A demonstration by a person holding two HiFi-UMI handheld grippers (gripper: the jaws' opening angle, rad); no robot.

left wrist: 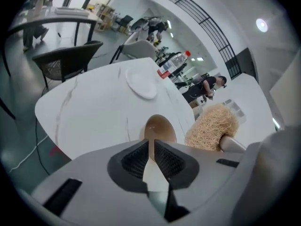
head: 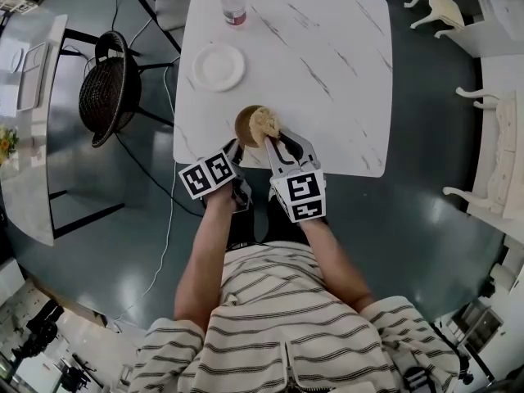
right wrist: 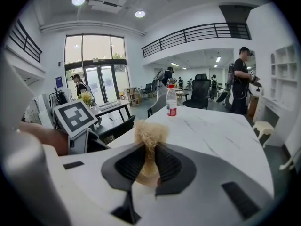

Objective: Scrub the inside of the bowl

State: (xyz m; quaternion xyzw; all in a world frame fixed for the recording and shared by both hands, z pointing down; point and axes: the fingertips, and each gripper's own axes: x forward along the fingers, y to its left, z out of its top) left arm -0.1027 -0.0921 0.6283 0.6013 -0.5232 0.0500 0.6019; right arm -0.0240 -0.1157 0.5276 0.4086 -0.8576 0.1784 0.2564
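White marble tabletop (head: 327, 47), bowl (head: 246, 127) at its near edge. Forearms extended side by side. Left claw (head: 236, 147) pinches bowl rim; right claw (head: 275, 142) clamps the brush (head: 265, 124), bristle head pointing forward over the bowl.

**A:** So what are we gripping on the right side?

**B:** Our right gripper (right wrist: 150, 150) has both jaws pinched on a straw-coloured scrubber (right wrist: 150, 132), and the frizzy tuft pokes up above them.

**A:** And around that?

**B:** We've got a white marble table (right wrist: 225, 126) ahead, with a red-capped bottle (right wrist: 172, 100) upright near its far edge. A marker cube (right wrist: 75, 117) sits off to the left with a hand (right wrist: 44, 139) beside it. A person in dark clothes (right wrist: 241, 79) stands far right.
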